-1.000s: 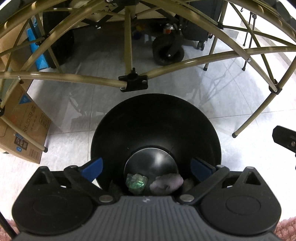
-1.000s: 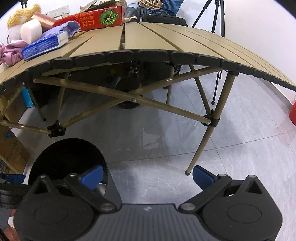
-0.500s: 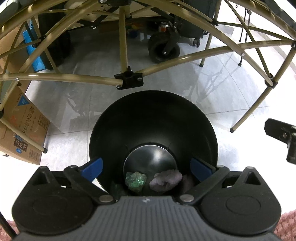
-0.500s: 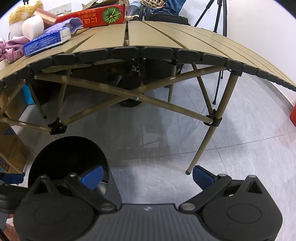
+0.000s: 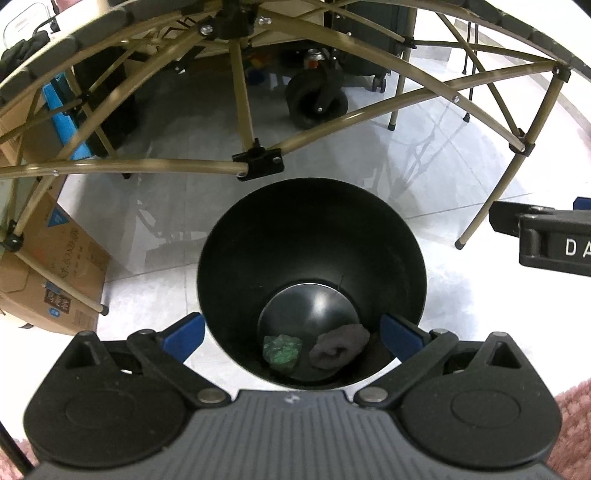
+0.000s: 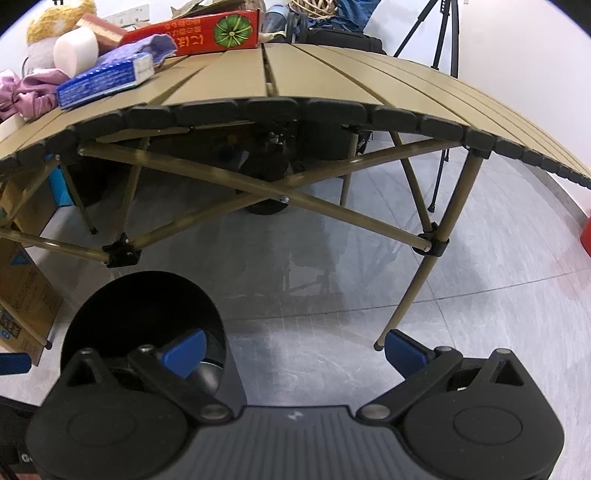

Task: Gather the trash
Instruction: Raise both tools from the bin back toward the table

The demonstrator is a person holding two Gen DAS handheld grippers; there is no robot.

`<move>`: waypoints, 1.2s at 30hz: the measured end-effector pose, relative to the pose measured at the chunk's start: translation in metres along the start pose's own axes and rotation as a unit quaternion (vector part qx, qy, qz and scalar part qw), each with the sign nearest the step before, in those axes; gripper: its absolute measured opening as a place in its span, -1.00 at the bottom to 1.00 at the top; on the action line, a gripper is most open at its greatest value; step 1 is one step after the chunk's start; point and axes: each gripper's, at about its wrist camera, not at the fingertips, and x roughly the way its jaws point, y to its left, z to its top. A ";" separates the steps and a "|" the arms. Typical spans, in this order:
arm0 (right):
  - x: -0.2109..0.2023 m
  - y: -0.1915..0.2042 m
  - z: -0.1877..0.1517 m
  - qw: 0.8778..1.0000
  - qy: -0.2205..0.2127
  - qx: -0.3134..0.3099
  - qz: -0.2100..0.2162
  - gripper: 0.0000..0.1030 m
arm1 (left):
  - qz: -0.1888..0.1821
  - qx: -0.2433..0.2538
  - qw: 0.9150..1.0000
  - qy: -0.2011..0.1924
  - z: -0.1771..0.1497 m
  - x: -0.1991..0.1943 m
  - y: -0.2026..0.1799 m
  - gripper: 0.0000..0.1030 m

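Black bin (image 5: 258,236) beneath spread left gripper (image 5: 291,332)

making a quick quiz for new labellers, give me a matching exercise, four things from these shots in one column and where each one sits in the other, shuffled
Things:
1. green crumpled wrapper
2. red carton
3. cardboard box
4. left gripper

Places:
A. on the table top
B. on the floor beside the bin
C. above the bin's mouth
D. at the bottom of the bin

Pairs: 1-D, 2-A, 3-B, 4-C
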 end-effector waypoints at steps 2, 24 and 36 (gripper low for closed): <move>-0.004 0.005 -0.001 1.000 -0.002 -0.006 0.006 1.00 | 0.006 0.002 1.000 -0.003 -0.002 -0.003 0.002 1.00; -0.056 0.036 0.000 0.995 -0.070 -0.011 0.072 1.00 | 0.072 -0.023 0.992 -0.100 -0.014 -0.063 0.042 1.00; -0.097 0.038 0.010 0.983 -0.155 -0.007 0.101 1.00 | 0.092 -0.057 0.978 -0.178 -0.006 -0.108 0.065 1.00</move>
